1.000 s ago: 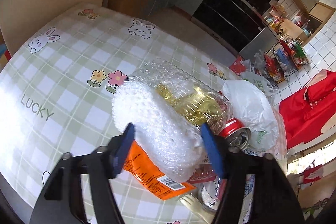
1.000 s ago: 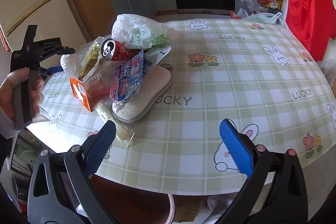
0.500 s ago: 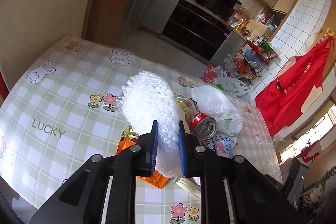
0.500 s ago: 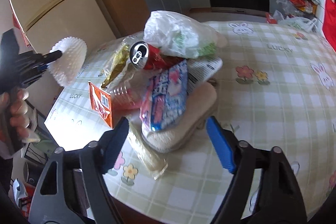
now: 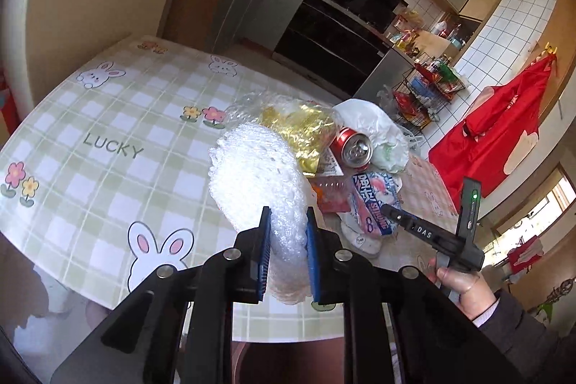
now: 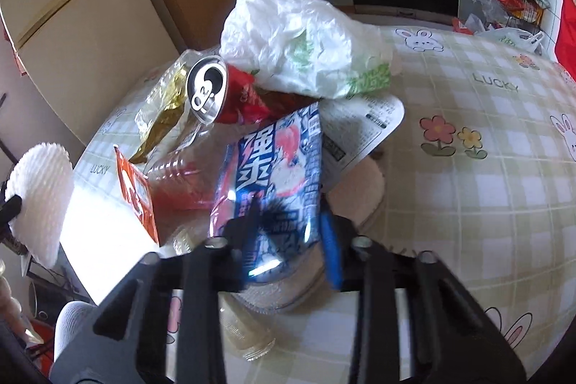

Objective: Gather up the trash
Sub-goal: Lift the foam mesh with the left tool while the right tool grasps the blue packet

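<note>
While the left gripper holds a white foam mesh fruit sleeve clear above the tablecloth, its blue pads are pinched tight on the sleeve's lower end. That sleeve shows again at the left edge of the right wrist view, well apart from the heap. The right gripper has just been closing, and its two fingers now press on the near end of a blue and pink printed snack wrapper that leans against the trash pile. The pile sits near the edge of a round table covered in a green checked cloth with rabbits and flowers. At its top lies a crumpled white plastic bag with green print, and just below it a red drink can lies on its side with its silver top facing the camera. Beside the can is a clear bag with gold foil inside, then an orange packet and a clear plastic cup tinted red. A white printed paper sheet lies under the wrapper. In the left wrist view a hand grips the right tool's handle.
</note>
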The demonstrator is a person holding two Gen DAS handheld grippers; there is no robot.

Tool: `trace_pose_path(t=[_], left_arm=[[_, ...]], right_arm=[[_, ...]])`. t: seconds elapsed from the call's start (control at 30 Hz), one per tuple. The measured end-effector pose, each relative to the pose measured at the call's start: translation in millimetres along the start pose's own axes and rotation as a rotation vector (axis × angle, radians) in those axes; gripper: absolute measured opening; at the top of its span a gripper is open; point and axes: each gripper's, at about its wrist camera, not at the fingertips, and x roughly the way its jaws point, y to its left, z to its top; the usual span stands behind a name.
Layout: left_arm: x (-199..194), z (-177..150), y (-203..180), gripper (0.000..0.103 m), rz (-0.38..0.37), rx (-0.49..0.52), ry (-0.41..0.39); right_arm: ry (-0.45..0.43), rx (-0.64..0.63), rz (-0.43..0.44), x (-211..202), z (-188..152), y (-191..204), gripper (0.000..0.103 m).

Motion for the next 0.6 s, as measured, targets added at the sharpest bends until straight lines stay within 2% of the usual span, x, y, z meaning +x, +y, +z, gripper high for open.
trace_pose_path(t=[0.13,0.3,0.6], left_arm=[[-0.4,-11.2,1.2,0.017,-0.004,-0.004,0.017],[-3.9,-14.1,-10.9,0.017,-0.064,-0.012,0.017],[-13.6,-36.4,-38.1,0.017,-0.108,0.020,0.036]], right_arm=[[-0.044,-0.004,0.006,-15.3,-2.0,10.9,0.017],[-0.076,0.013,0.013,-36.4,-7.9,19.6,0.015],[-0.153,0.071,0.032,-81.0,-32.2,27.5,0.013]])
